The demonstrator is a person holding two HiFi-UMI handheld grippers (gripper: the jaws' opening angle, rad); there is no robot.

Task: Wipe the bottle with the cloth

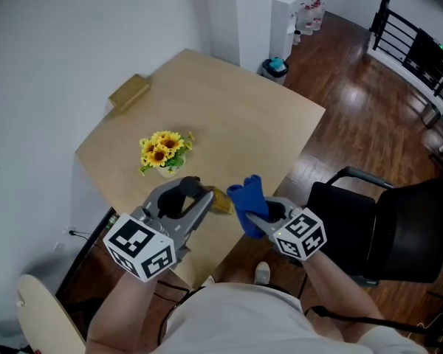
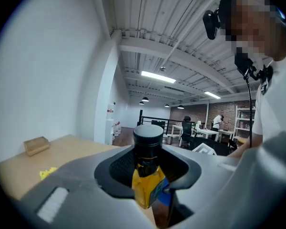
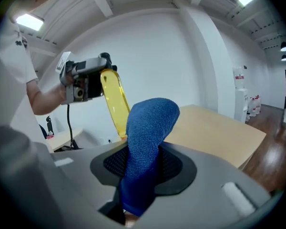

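In the head view the left gripper point(image 1: 199, 198) and right gripper point(image 1: 260, 214) hang over the near edge of the surface point(image 1: 236, 116). The yellow bottle point(image 1: 221, 200) is just beside the blue cloth point(image 1: 245, 196), perhaps touching it, and sunflowers point(image 1: 162, 152) stand farther back. In the left gripper view the fingers are clenched on the bottle just under its black cap. In the right gripper view the fingers pinch the cloth, its folded end standing up past them, and the bottle slants down behind it. The step in hand looks like the wipe itself, or its very start. The next move likely calls for pressing the cloth against the bottle's side and stroking along it while the left gripper holds firm.
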